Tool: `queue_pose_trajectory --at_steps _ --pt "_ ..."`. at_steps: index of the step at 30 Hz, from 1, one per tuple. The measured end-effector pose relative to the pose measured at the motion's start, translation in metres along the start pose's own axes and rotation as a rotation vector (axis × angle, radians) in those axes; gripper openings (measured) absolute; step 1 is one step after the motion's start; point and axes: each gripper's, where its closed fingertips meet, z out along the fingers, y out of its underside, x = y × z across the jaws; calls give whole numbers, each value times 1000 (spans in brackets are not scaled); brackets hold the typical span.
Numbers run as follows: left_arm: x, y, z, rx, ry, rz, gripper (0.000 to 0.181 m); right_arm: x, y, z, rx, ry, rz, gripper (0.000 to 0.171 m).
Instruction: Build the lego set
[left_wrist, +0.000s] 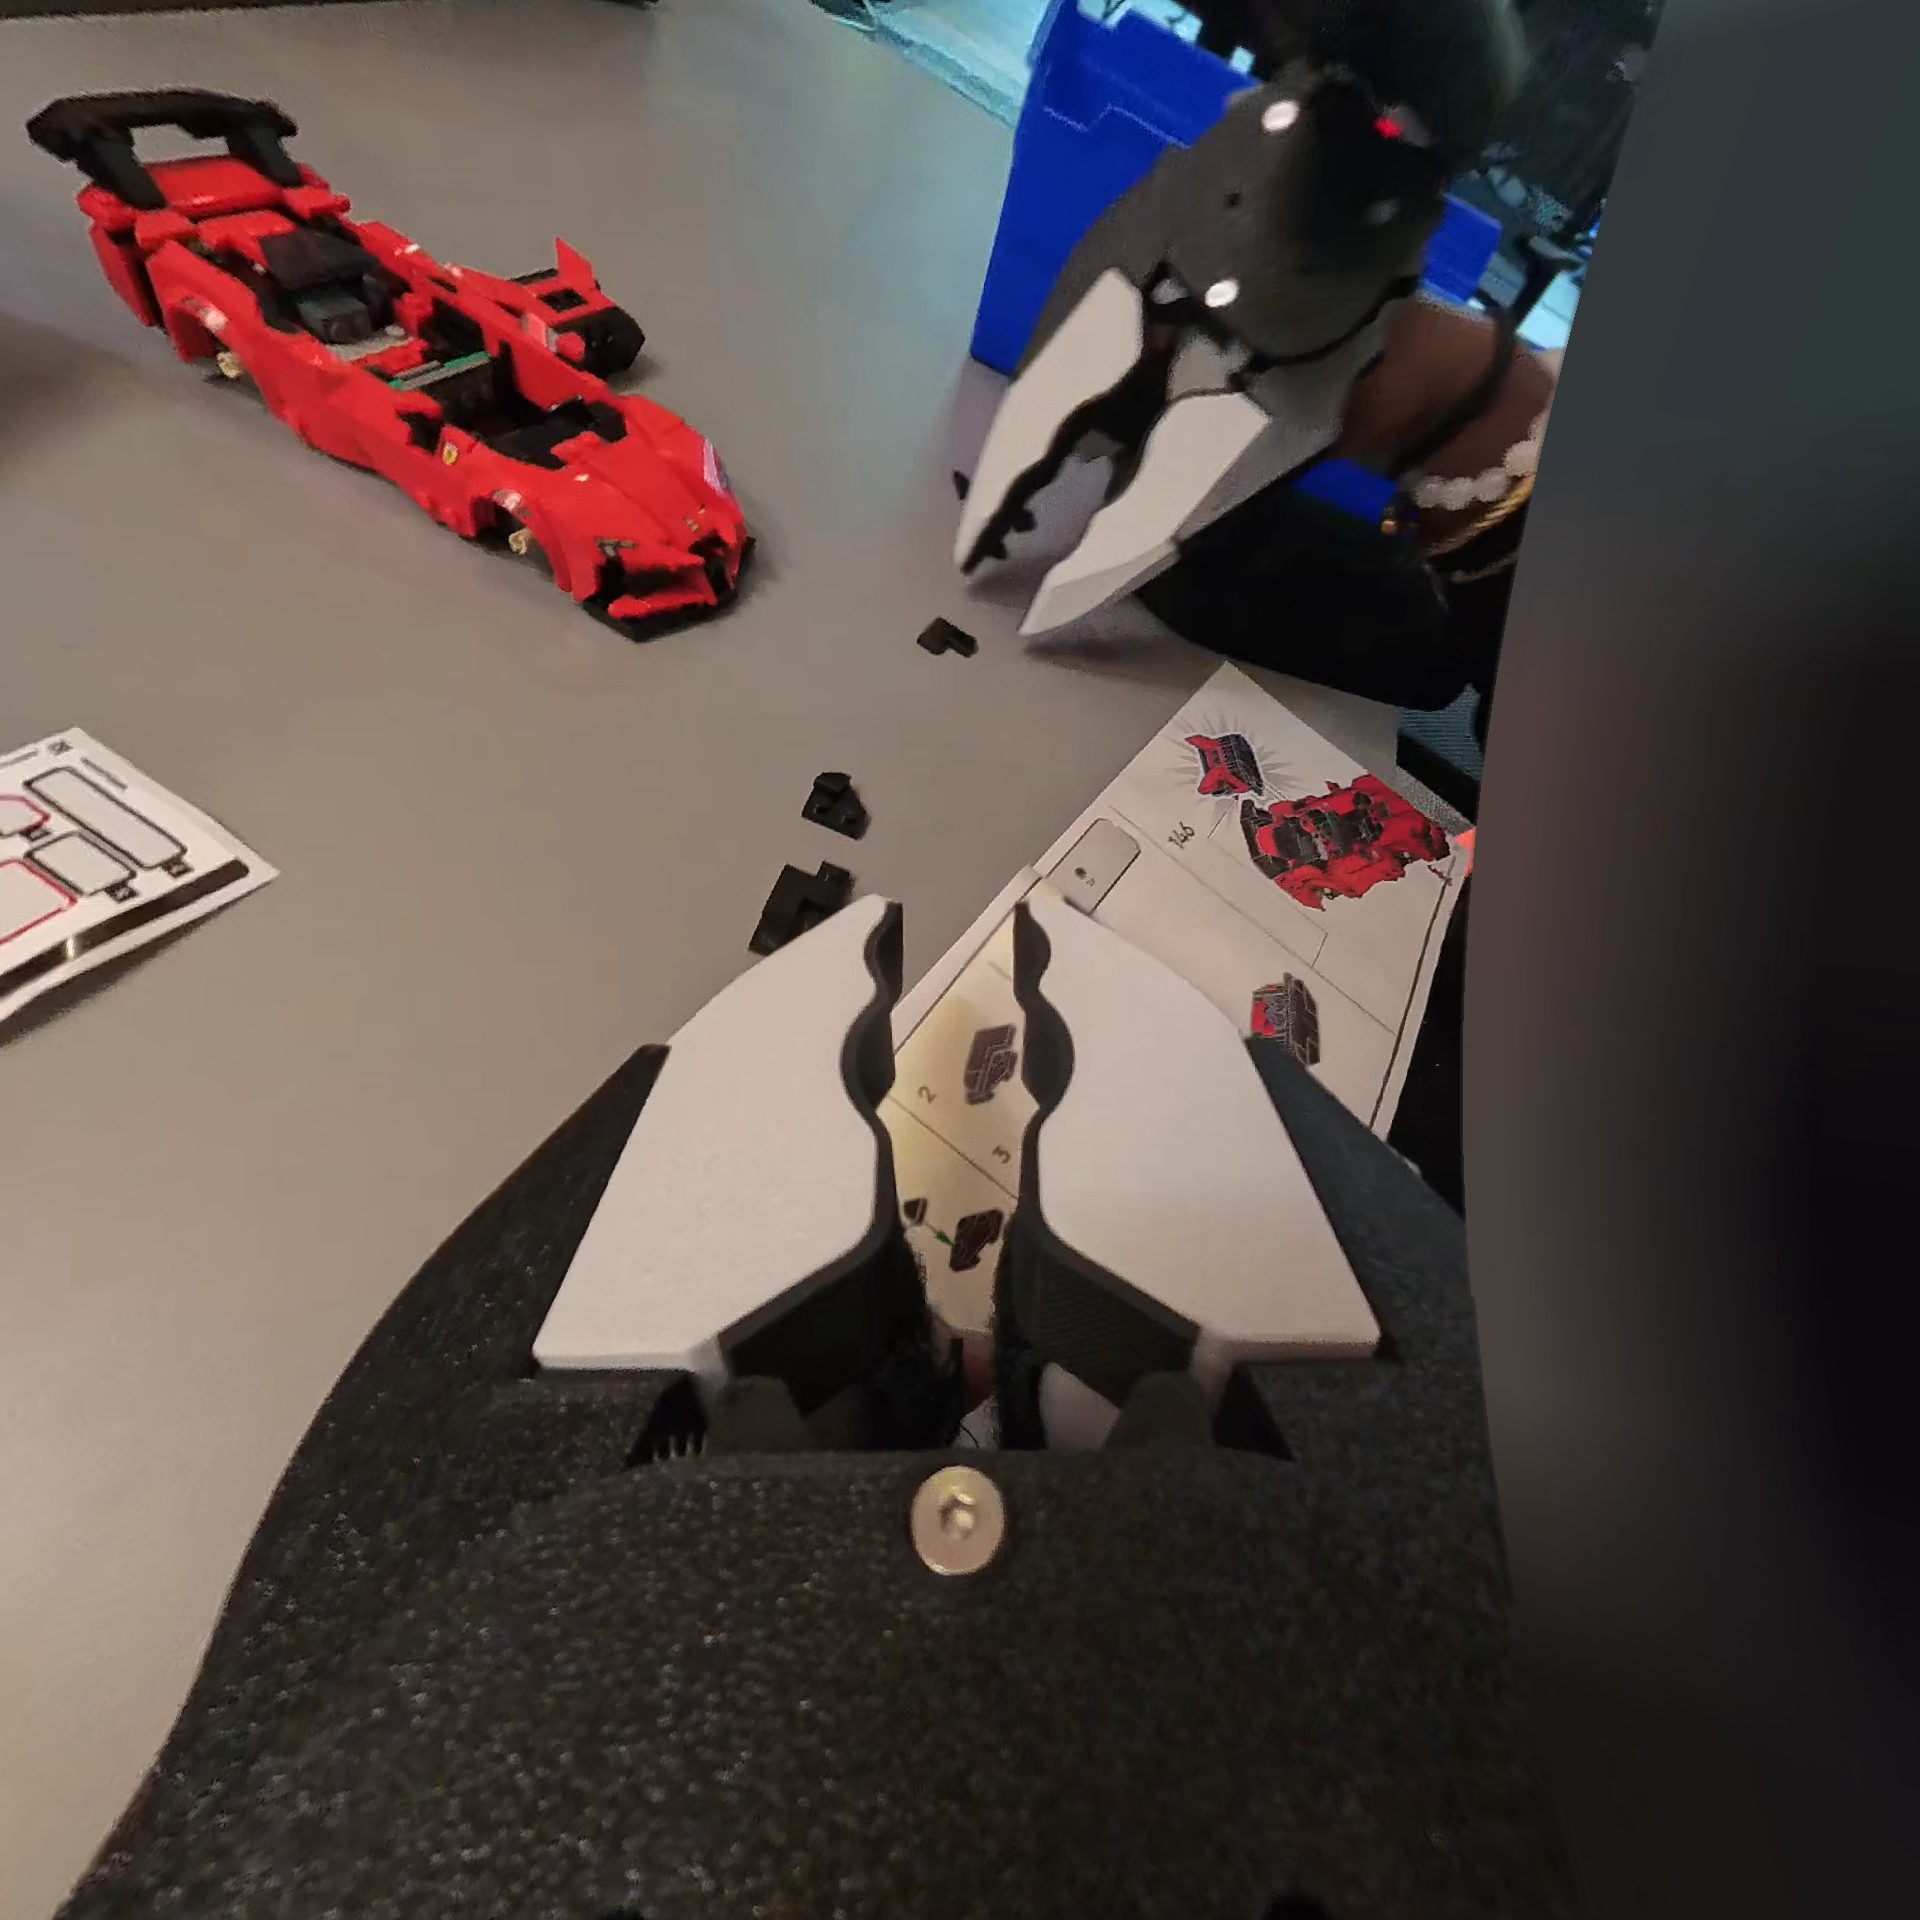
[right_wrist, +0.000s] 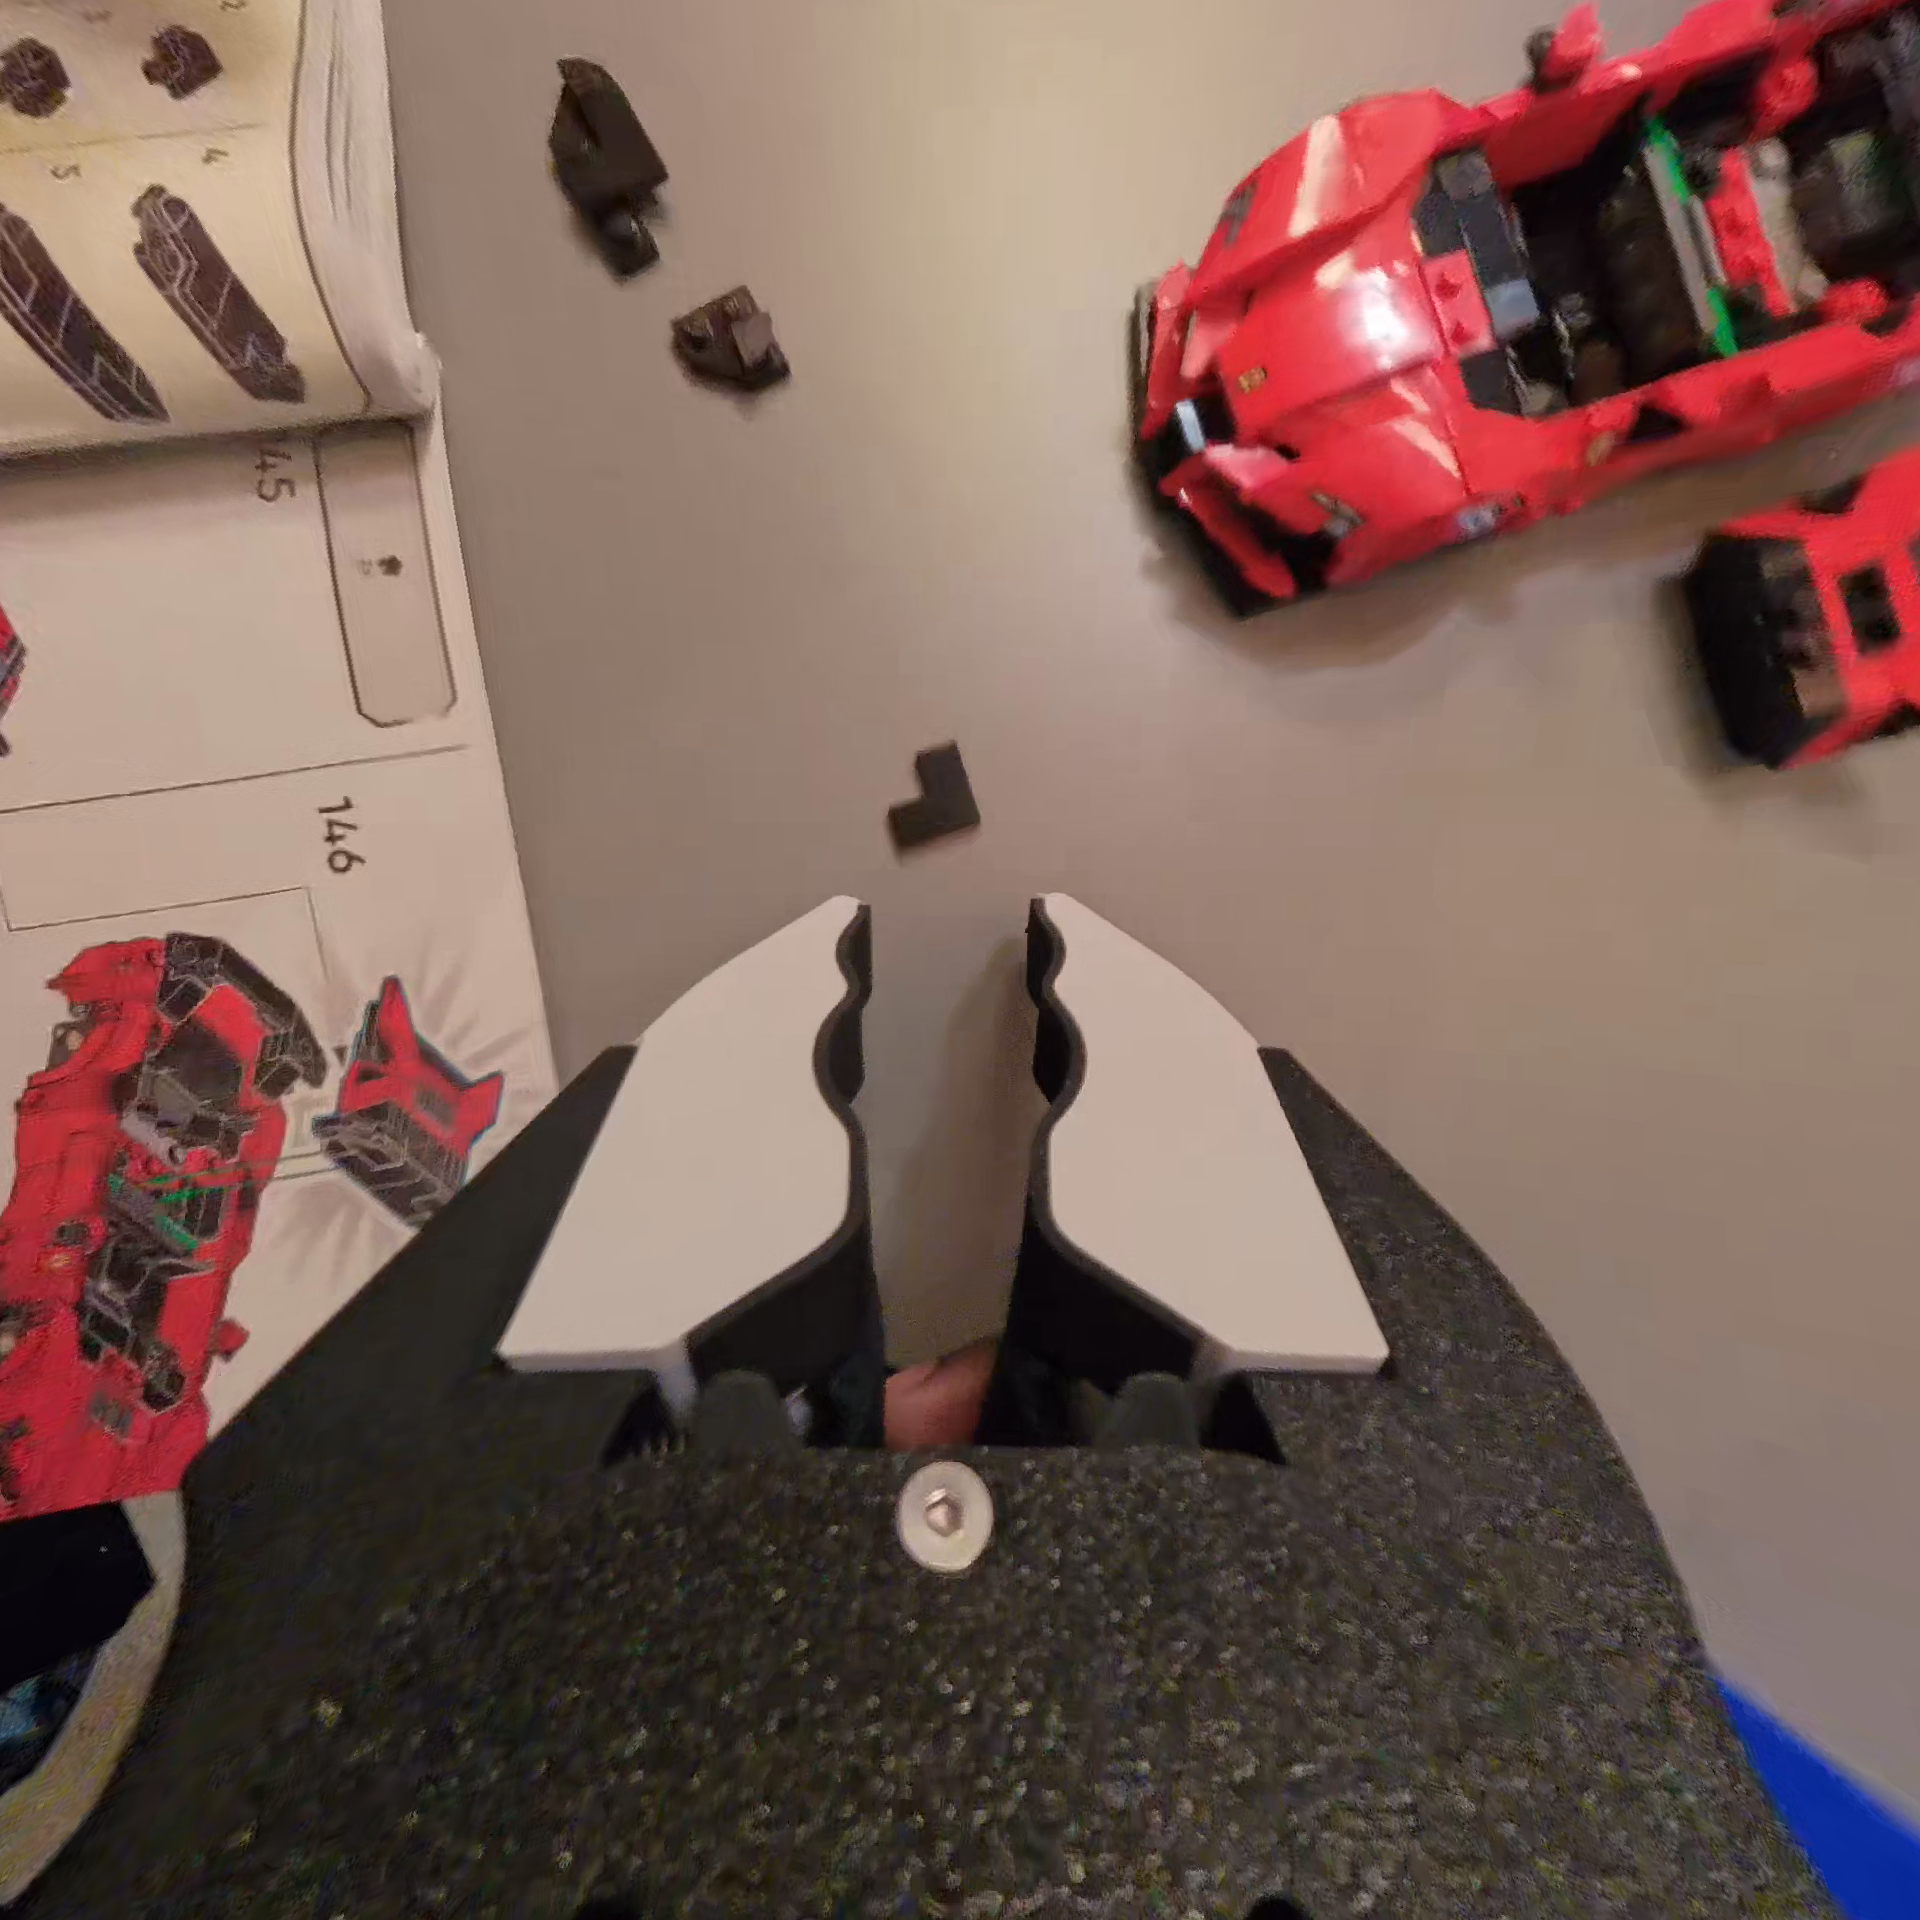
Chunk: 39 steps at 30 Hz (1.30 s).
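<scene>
A partly built red and black lego car lies on the grey table, also in the right wrist view. A separate red and black sub-assembly lies beside it. Three loose black pieces lie between car and booklet: an L-shaped piece, a small one, and a larger one. My right gripper is open and empty, its tips just short of the L-shaped piece. My left gripper is open and empty, over the booklet's edge beside the larger piece.
An open instruction booklet lies flat beside the loose pieces. A sticker sheet lies at the left. A blue bin stands behind the right gripper. A person's arm with a bracelet holds that gripper.
</scene>
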Motion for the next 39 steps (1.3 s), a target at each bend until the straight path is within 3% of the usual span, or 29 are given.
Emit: queue_pose_trajectory --at_steps 5,7,15,23,29,39 --pt "3 0 -1 -5 19 13 20 -2 -13 14 -13 -74 -93 27" --pt "0 3 -2 -11 15 8 20 -7 -16 17 -5 -112 -112 16" --pt "-10 8 -4 -45 20 15 20 -14 -25 17 16 -166 -194 16" --pt "-23 -11 -2 -40 20 40 5 -54 -107 -4 208 -264 -578 16" --pt "3 -39 13 -4 347 -274 9 -65 -132 -5 203 -253 -911 16" --pt "11 -38 25 -43 449 -320 6 -66 -139 -6 155 -228 -1041 16"
